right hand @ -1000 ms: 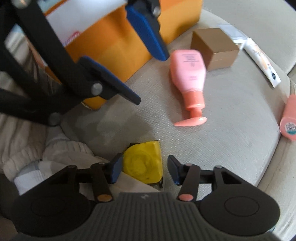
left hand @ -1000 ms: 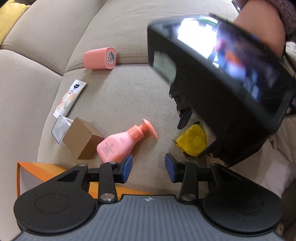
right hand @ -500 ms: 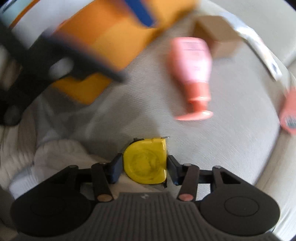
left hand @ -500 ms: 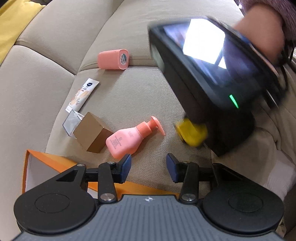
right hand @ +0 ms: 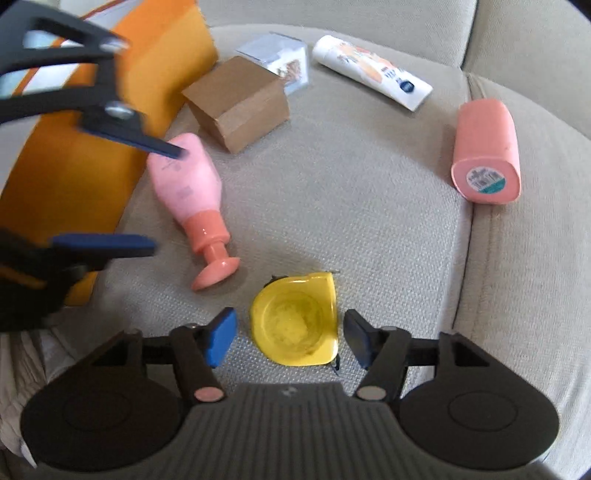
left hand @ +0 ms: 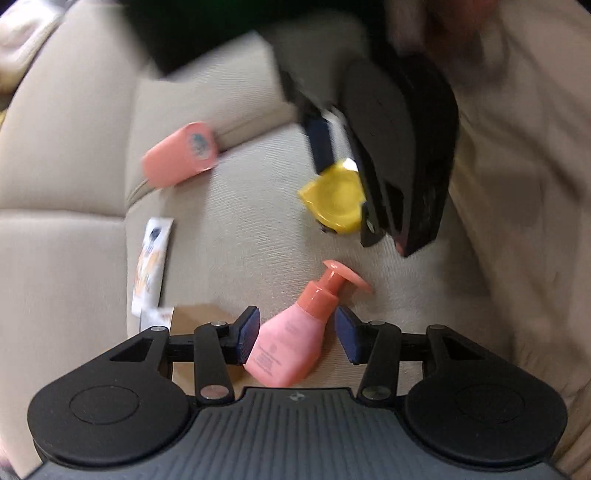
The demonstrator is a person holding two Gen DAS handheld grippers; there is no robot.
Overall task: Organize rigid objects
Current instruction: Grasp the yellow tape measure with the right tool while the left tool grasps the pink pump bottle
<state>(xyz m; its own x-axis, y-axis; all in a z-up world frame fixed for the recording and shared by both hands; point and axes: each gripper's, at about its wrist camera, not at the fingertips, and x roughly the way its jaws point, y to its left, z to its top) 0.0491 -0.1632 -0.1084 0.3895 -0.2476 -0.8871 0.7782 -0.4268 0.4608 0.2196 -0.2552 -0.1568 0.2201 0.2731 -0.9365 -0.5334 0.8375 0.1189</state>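
The right tool (right hand: pixel 290 334) has just been opening; its fingers stand apart on either side of the yellow tape measure (right hand: pixel 295 325), which lies on the sofa cushion (right hand: pixel 351 206). At ten o'clock from it lies the pink pump bottle (left hand: pixel 291 339), between the left tool (left hand: pixel 297 334), spread and just widening.

A beige fabric sofa (right hand: pixel 369 206) filled both views, its seat cushion seamed at 3 o'clock, backrest (right hand: pixel 332 11) at 12, daylit.
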